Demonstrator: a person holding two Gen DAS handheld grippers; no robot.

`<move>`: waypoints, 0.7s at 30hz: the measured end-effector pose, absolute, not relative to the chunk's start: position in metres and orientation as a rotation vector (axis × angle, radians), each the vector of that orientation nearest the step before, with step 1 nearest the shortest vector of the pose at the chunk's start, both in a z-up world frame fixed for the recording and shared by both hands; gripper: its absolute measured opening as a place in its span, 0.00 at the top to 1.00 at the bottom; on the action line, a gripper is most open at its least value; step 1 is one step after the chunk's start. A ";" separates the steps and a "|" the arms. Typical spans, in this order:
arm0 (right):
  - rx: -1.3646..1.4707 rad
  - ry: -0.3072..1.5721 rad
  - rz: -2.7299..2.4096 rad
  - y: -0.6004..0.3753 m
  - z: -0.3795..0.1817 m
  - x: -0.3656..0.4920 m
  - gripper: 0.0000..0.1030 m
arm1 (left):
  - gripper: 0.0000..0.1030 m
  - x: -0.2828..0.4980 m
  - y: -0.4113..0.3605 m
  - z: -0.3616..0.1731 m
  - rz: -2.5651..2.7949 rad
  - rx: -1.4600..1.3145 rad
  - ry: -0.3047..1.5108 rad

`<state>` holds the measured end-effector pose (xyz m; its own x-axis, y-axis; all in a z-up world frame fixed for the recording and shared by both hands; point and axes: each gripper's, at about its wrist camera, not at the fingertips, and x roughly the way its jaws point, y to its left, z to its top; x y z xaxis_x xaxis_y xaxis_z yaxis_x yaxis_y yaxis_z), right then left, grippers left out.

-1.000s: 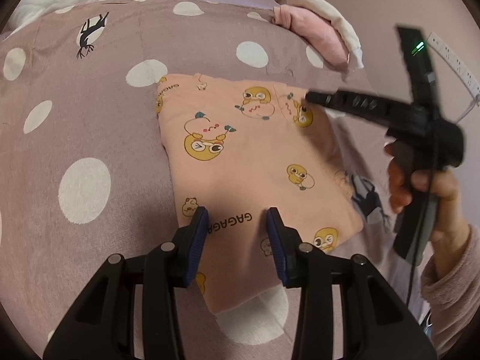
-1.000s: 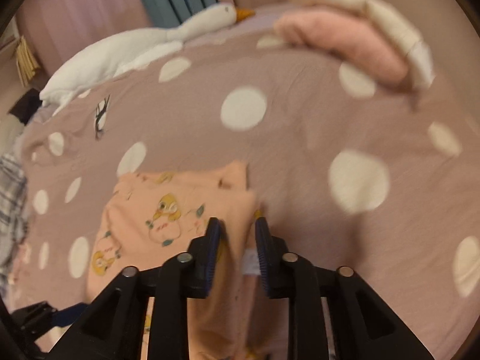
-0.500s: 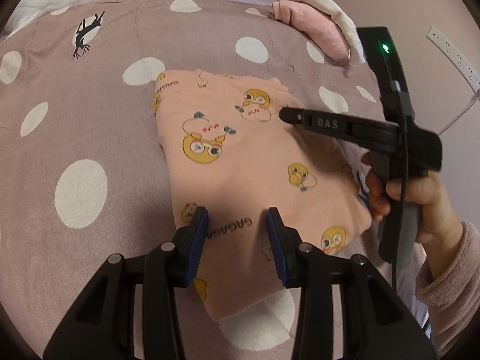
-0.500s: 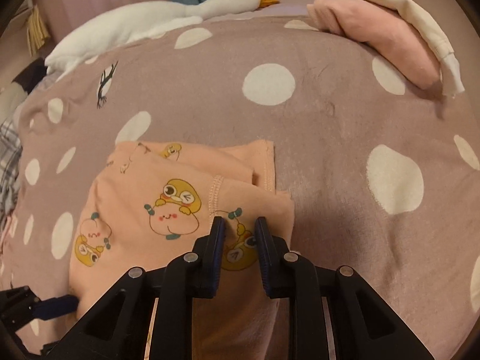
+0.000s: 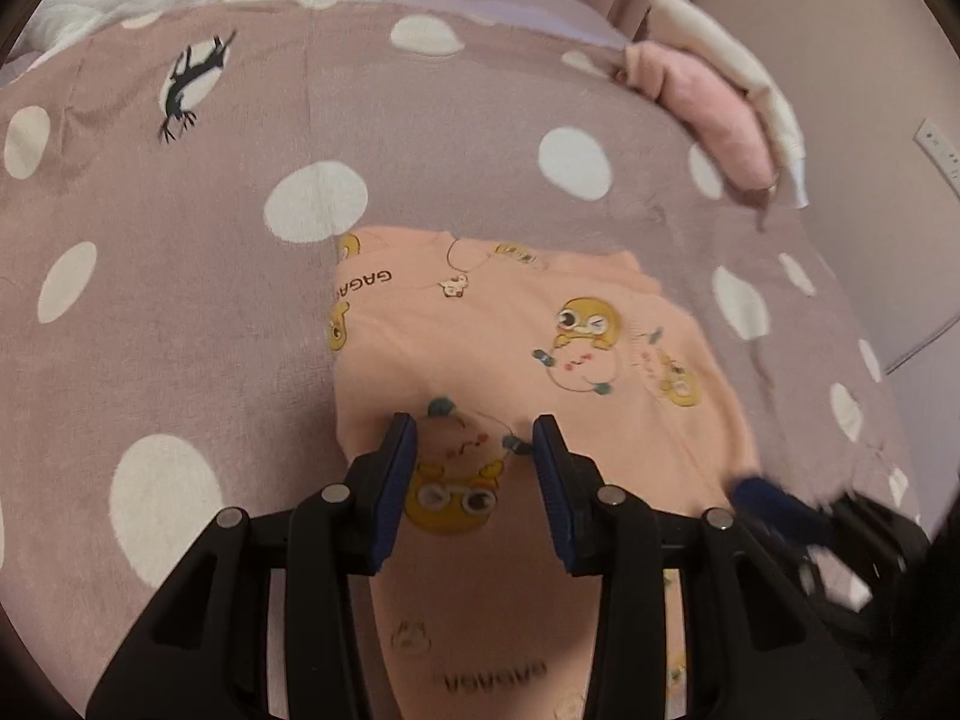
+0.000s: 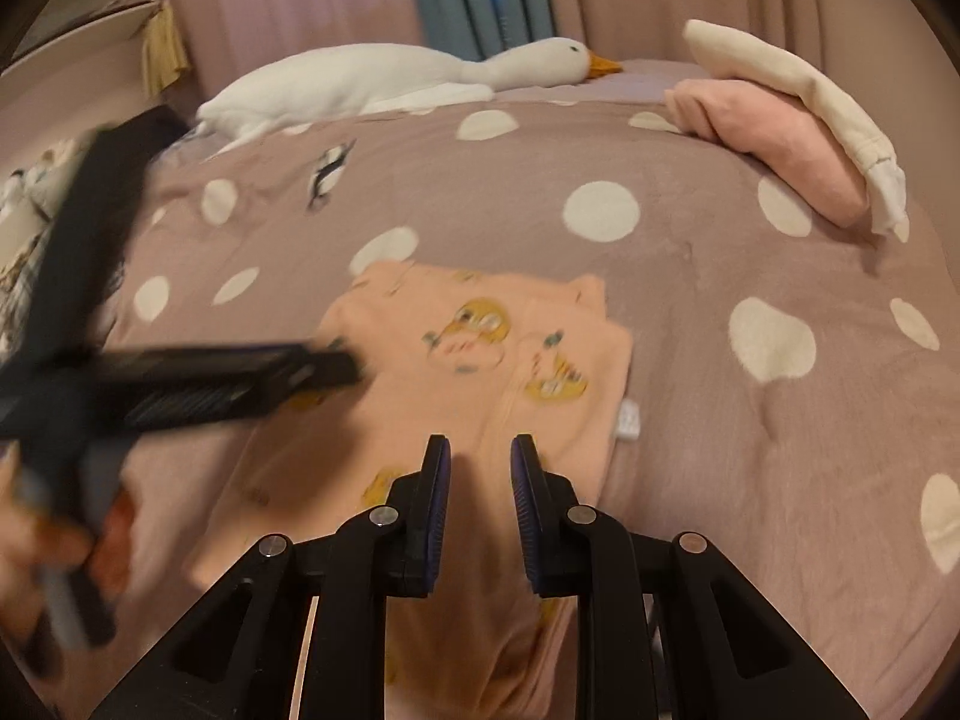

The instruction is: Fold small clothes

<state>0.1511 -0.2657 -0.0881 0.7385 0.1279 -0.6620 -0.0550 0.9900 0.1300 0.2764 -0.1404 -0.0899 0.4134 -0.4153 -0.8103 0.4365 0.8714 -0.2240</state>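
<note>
A small peach garment [image 5: 540,360] printed with yellow ducks lies flat on the polka-dot bed, its right side folded over; it also shows in the right wrist view [image 6: 468,372]. My left gripper [image 5: 474,438] is open and empty, low over the garment's middle left. My right gripper [image 6: 480,456] is open and empty over the garment's near right part. The left tool [image 6: 180,378] shows blurred at the left of the right wrist view. The right tool [image 5: 798,516] shows blurred at the lower right of the left wrist view.
The mauve bedcover with white dots [image 5: 180,240] spreads all around. A white goose plush [image 6: 384,84] lies at the far edge. Folded pink and cream clothes [image 6: 792,120] are stacked at the far right. Curtains hang behind the bed.
The right gripper let go of the folded-over flap, opened wider and pulled back. The left gripper moved forward over the garment, staying open.
</note>
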 end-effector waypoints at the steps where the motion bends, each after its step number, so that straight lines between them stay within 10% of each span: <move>1: 0.091 0.749 0.097 -0.264 -0.092 0.149 0.77 | 0.63 0.278 -0.144 -0.093 -0.533 0.049 1.018; 21: 0.123 0.793 0.067 -0.264 -0.111 0.134 0.77 | 0.63 0.207 -0.113 -0.091 -0.611 0.116 0.965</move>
<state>0.1344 -0.2641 -0.1113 0.7002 0.1063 -0.7060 -0.0136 0.9907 0.1357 0.2073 -0.1132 -0.0911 0.4160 -0.4353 -0.7985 0.5354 0.8269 -0.1719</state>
